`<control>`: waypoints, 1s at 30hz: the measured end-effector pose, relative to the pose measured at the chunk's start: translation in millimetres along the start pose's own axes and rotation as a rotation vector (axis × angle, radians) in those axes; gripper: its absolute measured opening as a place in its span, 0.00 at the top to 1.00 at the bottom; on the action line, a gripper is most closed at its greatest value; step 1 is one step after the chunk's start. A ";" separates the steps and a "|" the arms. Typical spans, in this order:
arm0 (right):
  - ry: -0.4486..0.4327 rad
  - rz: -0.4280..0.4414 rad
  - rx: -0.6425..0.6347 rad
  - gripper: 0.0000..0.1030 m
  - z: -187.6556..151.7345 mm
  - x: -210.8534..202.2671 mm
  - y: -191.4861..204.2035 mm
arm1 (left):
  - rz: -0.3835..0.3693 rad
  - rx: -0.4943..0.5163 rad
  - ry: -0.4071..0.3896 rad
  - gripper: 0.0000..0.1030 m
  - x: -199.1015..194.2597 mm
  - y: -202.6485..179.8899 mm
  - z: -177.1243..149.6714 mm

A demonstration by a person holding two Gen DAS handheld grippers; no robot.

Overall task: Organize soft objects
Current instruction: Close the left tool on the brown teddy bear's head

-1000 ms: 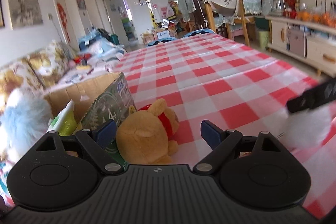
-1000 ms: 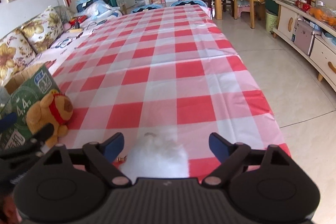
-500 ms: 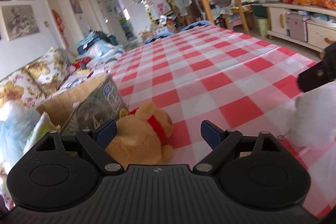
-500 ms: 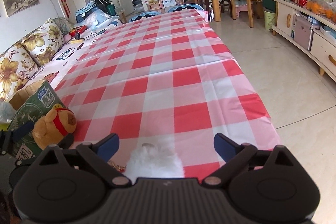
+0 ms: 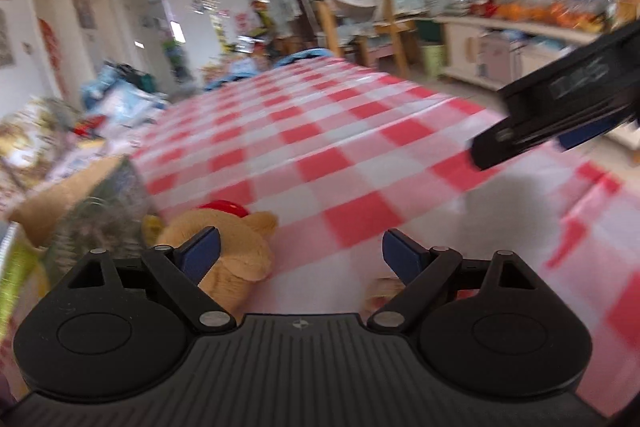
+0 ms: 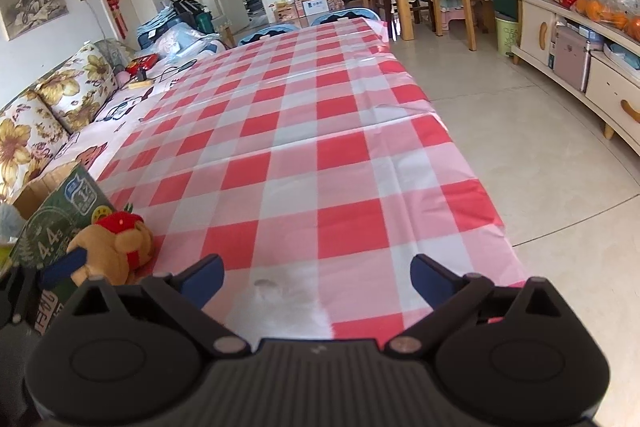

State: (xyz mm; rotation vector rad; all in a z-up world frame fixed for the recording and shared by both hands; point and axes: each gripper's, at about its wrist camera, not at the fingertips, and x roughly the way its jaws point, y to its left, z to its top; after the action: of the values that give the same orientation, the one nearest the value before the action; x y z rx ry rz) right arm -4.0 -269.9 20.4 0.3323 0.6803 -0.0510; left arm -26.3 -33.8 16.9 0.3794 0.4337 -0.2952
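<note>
A tan plush bear with a red shirt (image 5: pixel 228 247) lies on the red-checked tablecloth against a green carton; it also shows in the right wrist view (image 6: pixel 114 247). My left gripper (image 5: pixel 300 253) is open, its left finger over the bear. A white fluffy toy (image 6: pixel 288 307) lies on the cloth just below my open right gripper (image 6: pixel 318 273), between its fingers. In the left wrist view the white toy (image 5: pixel 320 287) is a blur under the gripper. The right gripper's arm (image 5: pixel 560 107) shows at the right there.
A green carton (image 6: pixel 60 223) with open brown flaps stands at the table's left edge, holding a pale blue fluffy thing (image 6: pixel 8 223). A floral sofa (image 6: pixel 48 115) lies to the left. The table's right edge (image 6: pixel 492 211) drops to tiled floor.
My left gripper has swung right and closer, the view blurring; the bear now sits at its left finger. My right gripper has risen and opened a little wider above the white toy.
</note>
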 end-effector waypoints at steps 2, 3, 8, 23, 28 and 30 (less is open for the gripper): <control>0.006 0.000 0.008 0.03 -0.4 0.6 -3.1 | -0.083 -0.036 0.002 0.00 -5.6 4.0 1.9; 0.010 0.002 0.011 0.03 -0.7 1.2 -4.2 | -0.116 -0.047 -0.002 0.00 -9.7 7.0 3.3; 0.035 0.019 0.028 0.03 -2.8 4.0 -7.5 | -0.037 -0.062 -0.065 0.00 -16.9 21.3 9.7; 0.089 0.056 -0.122 0.02 -19.6 12.7 15.6 | -0.023 -0.218 0.085 0.00 25.4 42.3 3.9; 0.123 0.071 -0.162 0.02 -26.5 20.1 21.6 | -0.024 -0.233 0.130 0.00 30.4 40.4 -1.3; 0.125 0.066 -0.176 0.02 -28.3 21.9 23.7 | -0.019 -0.237 0.143 0.00 34.1 39.7 -1.7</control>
State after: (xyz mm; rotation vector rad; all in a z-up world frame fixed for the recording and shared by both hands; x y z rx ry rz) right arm -0.6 -237.1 -7.2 0.1898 0.7911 0.0929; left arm 16.7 -4.4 11.4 0.1652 0.6065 -0.2326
